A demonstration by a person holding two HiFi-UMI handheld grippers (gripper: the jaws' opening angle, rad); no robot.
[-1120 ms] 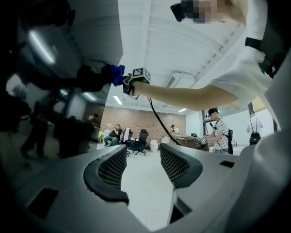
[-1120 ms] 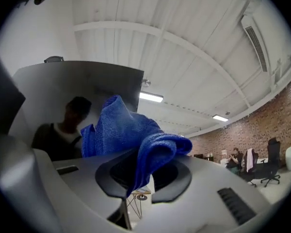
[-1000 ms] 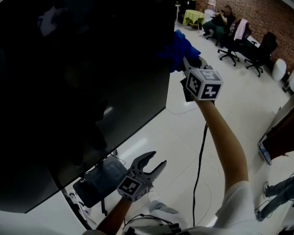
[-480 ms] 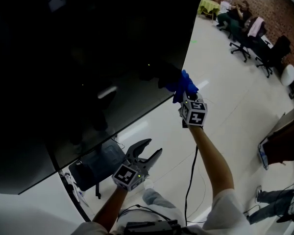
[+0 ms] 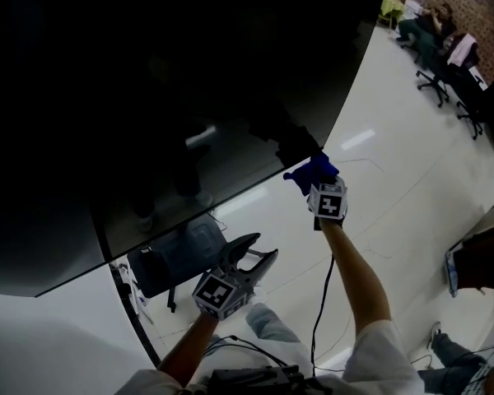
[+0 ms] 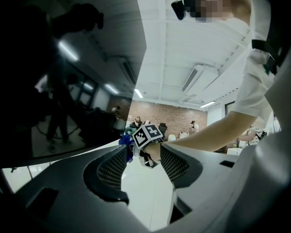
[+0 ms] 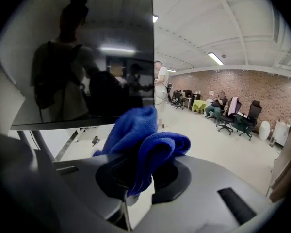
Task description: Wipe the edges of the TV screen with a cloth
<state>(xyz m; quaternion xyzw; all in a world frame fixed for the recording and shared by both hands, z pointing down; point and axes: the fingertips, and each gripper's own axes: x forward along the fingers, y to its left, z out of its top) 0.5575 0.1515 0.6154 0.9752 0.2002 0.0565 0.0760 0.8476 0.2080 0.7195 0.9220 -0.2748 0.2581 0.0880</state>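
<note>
Jaws of the right gripper (image 7: 143,177) pinch a bunched blue microfibre cloth (image 7: 141,136) just beside the TV screen's (image 5: 189,72) lower right corner. Soft, light and limp, it looks best gripped mid-fold. Left gripper (image 5: 260,253) hangs open, empty.

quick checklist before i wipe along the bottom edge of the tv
1. Cloth gripped: ok, the right tongs are shut on it.
2. Enough cloth sticking out past the tongs to wipe with: ok.
3. Cloth at the bottom corner of the TV screen: ok.
4. Cloth actually pressing on the edge: cannot tell.
5. Left tongs out of the way: ok, open, empty and below the screen.
</note>
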